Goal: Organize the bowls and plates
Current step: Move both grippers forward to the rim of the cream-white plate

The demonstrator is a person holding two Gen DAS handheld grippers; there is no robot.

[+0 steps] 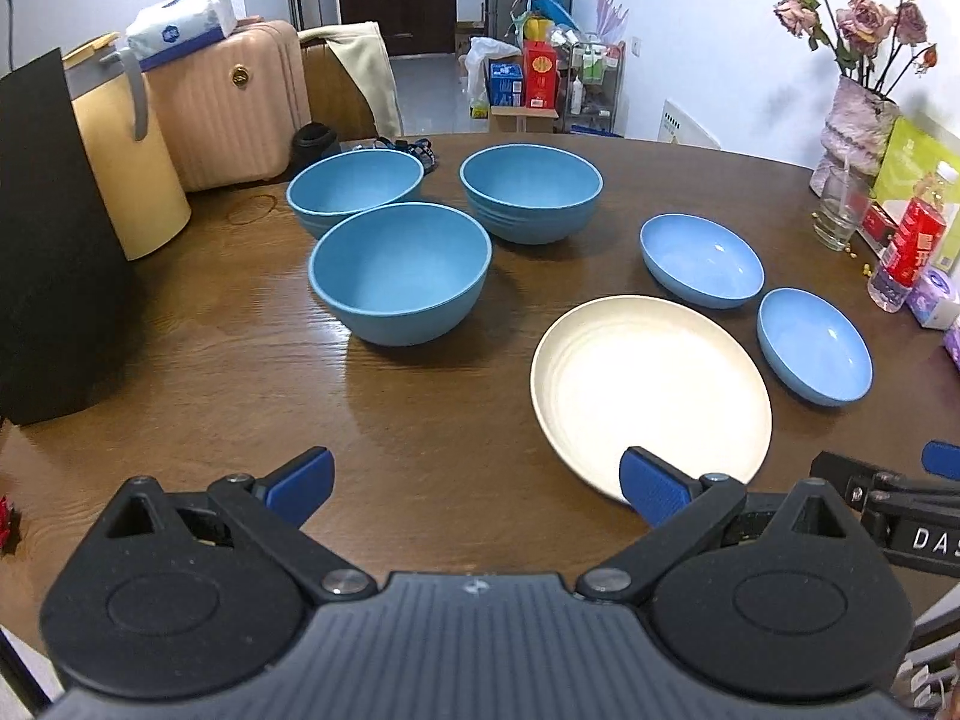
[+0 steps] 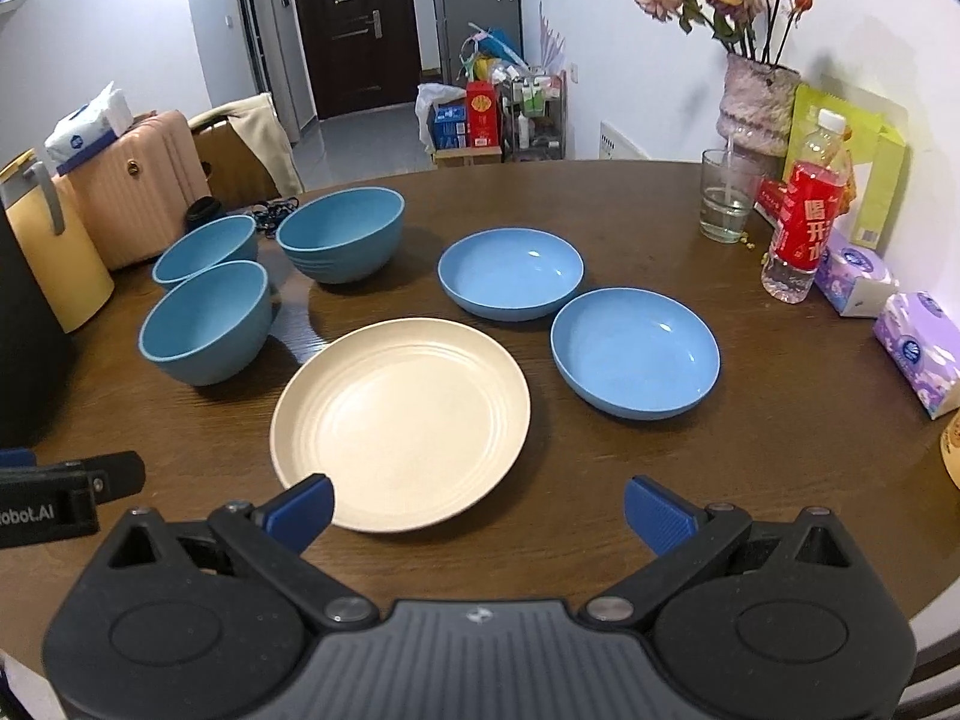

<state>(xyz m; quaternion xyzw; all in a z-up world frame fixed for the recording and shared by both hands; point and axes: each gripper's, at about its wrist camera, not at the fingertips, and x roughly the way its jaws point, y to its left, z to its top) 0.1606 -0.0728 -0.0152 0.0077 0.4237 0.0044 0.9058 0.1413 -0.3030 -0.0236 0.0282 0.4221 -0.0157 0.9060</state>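
Three deep blue bowls stand empty at 10 o'clock on the brown tabletop, two shallow blue dishes empty at 1 o'clock, and the cream plate bare in the middle. The left claw and right claw are both wide open, holding nothing. At 2 o'clock a glass with some water stands beside a flower vase; a dark door is behind.
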